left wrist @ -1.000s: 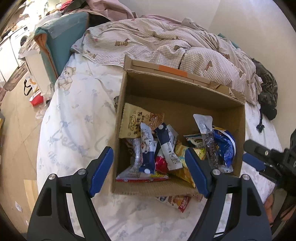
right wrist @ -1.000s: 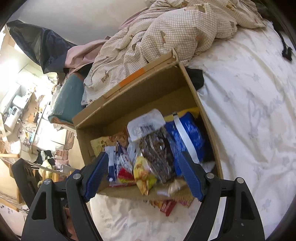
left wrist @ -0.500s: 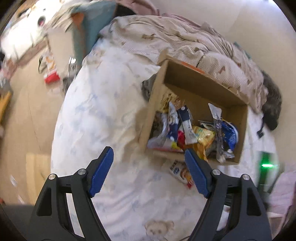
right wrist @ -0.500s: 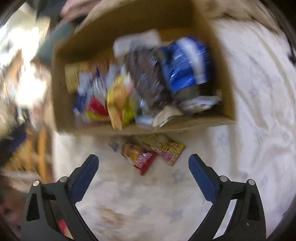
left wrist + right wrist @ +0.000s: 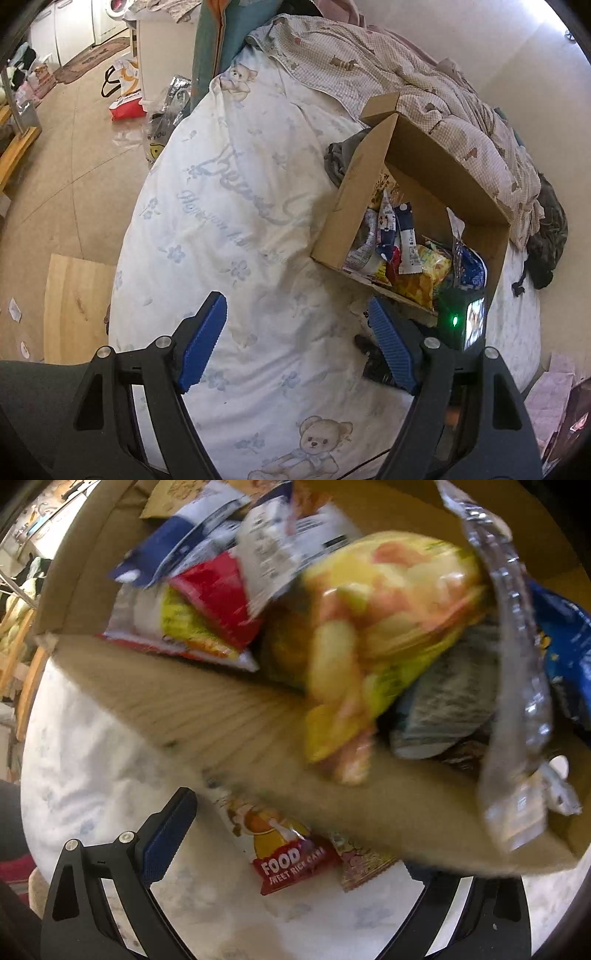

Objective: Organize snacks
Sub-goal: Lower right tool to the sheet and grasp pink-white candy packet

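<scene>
In the left wrist view, the cardboard box (image 5: 354,206) stands on the bed (image 5: 229,206) at right of centre, snack packets (image 5: 402,251) inside it, the quilt (image 5: 399,85) behind. In the right wrist view, two packets (image 5: 291,856) lie below the box's near wall.

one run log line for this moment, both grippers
left gripper open, empty | right gripper open above rice cake packet | cardboard box full

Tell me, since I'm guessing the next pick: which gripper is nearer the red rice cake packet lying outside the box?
Right. The right gripper is open around the red rice cake packet by the cardboard box. The left gripper hangs open over bare bedsheet, farther off.
</scene>
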`<state>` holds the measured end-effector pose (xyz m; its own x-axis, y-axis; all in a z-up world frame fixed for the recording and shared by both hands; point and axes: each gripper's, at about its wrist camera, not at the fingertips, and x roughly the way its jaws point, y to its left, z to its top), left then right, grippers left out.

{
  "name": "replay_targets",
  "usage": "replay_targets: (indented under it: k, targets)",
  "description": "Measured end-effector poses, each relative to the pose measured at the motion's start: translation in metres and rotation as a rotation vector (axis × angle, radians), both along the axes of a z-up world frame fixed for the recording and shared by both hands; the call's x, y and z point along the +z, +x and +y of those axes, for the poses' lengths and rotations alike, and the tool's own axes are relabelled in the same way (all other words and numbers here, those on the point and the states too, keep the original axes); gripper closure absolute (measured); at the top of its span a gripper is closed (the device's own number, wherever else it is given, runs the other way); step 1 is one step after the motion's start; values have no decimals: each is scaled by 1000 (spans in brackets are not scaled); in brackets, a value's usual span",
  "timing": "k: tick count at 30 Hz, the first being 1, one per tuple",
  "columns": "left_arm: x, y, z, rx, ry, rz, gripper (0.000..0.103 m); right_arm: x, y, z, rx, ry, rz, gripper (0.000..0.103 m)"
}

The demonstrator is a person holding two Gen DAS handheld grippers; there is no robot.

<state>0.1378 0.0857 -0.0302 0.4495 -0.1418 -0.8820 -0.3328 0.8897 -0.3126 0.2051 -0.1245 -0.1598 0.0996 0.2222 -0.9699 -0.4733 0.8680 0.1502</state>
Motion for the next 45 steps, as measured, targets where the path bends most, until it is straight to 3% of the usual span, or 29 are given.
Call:
replay_targets:
  k: [8, 13, 19, 23, 25, 30, 32, 34, 36, 41, 45]
  targets:
    - [3, 4, -6, 1, -6, -13, 26, 8, -48, 17, 45, 124, 115, 8]
    - [1, 1, 0, 27, -6, -2, 26, 13, -74, 23, 59, 136, 161, 8]
    - [-9, -2, 8, 50, -24, 41, 26, 30, -62, -28, -149, 188, 143, 8]
    - [-11, -1, 5, 42, -25, 46, 26, 19, -40, -67, -391, 204, 197, 8]
    - [-11, 1, -1, 29, -8, 47, 26, 1, -36, -86, -512, 262, 300, 31]
    - [-18, 5, -13, -1, 5, 65, 26, -5, -27, -68, -499, 306, 301, 34]
    - [-20, 7, -17, -10, 16, 67, 26, -7, -29, -61, -477, 284, 295, 42]
    - [-22, 9, -22, -23, 37, 71, 26, -5, -30, -48, -449, 253, 282, 62]
    - [-26, 10, -25, -33, 51, 79, 26, -3, -35, -39, -415, 269, 299, 74]
    - [-44, 12, -33, -53, 30, 135, 26, 10, -49, -46, -363, 295, 277, 75]
    - [-54, 16, -56, -128, 68, 147, 26, 31, -51, -70, -370, 313, 215, 75]
